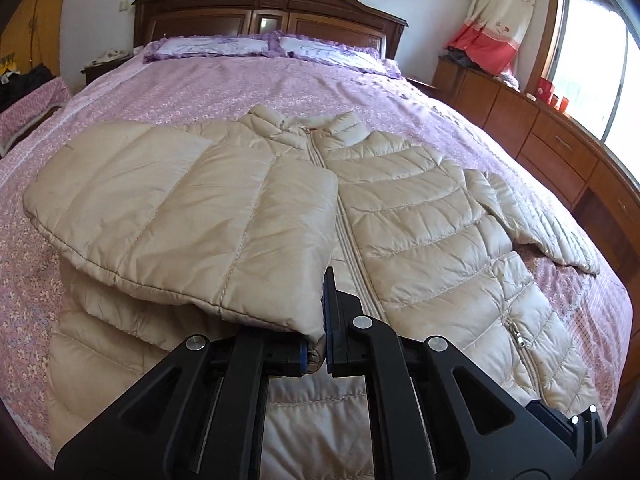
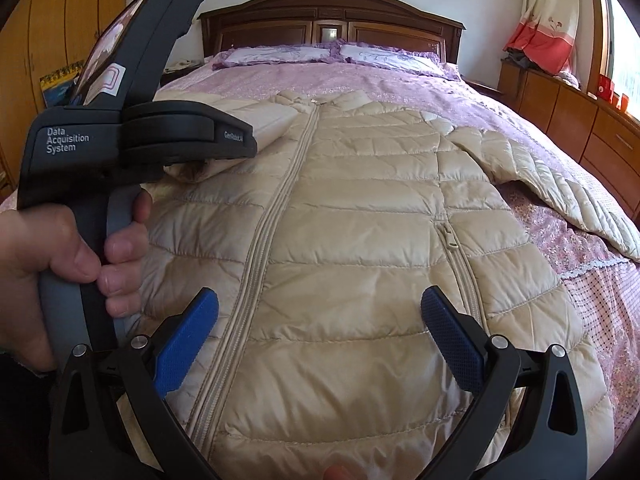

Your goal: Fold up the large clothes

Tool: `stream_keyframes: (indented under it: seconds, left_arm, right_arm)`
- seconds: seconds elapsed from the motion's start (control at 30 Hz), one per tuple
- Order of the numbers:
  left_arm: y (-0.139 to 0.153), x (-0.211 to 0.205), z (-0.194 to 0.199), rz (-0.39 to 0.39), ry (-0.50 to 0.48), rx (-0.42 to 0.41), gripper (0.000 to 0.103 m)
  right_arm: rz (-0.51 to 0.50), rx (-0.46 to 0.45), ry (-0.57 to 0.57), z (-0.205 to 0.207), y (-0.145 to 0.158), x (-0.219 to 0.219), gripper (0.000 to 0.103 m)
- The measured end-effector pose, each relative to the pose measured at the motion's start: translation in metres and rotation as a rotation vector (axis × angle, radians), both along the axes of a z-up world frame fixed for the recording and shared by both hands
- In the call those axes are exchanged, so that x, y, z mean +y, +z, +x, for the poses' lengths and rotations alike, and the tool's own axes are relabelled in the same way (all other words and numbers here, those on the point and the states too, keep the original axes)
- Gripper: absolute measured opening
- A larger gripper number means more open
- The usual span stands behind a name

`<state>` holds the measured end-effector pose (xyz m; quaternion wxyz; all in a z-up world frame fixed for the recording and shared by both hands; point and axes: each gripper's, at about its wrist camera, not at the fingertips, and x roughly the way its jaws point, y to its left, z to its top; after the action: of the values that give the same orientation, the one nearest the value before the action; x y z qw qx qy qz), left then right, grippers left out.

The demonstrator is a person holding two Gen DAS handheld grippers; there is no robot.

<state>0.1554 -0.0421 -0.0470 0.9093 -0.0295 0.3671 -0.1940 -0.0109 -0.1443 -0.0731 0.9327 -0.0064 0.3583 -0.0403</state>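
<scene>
Left wrist view: left gripper (image 1: pixel 316 356) pinching puffy, slippery down jacket (image 1: pixel 400 216) sleeve cuff (image 1: pixel 314 344) lower centre; right gripper (image 2: pixel 320 344) spread wide, empty.

Sleeve cuff (image 1: pixel 316 354) in left hand-held gripper (image 1: pixel 318 354)

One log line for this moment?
left tongs: shut on sleeve, folded over jacket | right tongs: open above hem | other sleeve: spread out

The quilted jacket (image 1: pixel 420 216) was beige. The bedspread (image 1: pixel 248 84) was pink with small white flowers, the pillows (image 1: pixel 216 46) white and purple, the right gripper's fingers (image 2: pixel 450 332) blue.
</scene>
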Motion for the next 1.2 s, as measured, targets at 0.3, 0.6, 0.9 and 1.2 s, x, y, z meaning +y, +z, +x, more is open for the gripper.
stream_keyframes:
  seconds: [0.3, 0.6, 0.9, 1.2]
  left_arm:
    - [0.014, 0.016, -0.021, -0.103, -0.038, 0.034, 0.072]
    - [0.022, 0.088, -0.092, -0.183, 0.067, -0.041, 0.066]
    - [0.017, 0.127, -0.063, -0.040, 0.188, -0.030, 0.001]
    - [-0.024, 0.158, -0.034, -0.099, 0.245, 0.129, 0.001]
  right_arm:
    - [-0.009, 0.026, 0.017, 0.012, -0.008, 0.001, 0.098]
    - [0.021, 0.028, 0.048, 0.018, -0.007, -0.002, 0.098]
    - [0.176, 0.018, 0.317, 0.017, 0.024, 0.012, 0.098]
    - [-0.099, -0.109, 0.325, 0.083, 0.063, 0.076, 0.090]
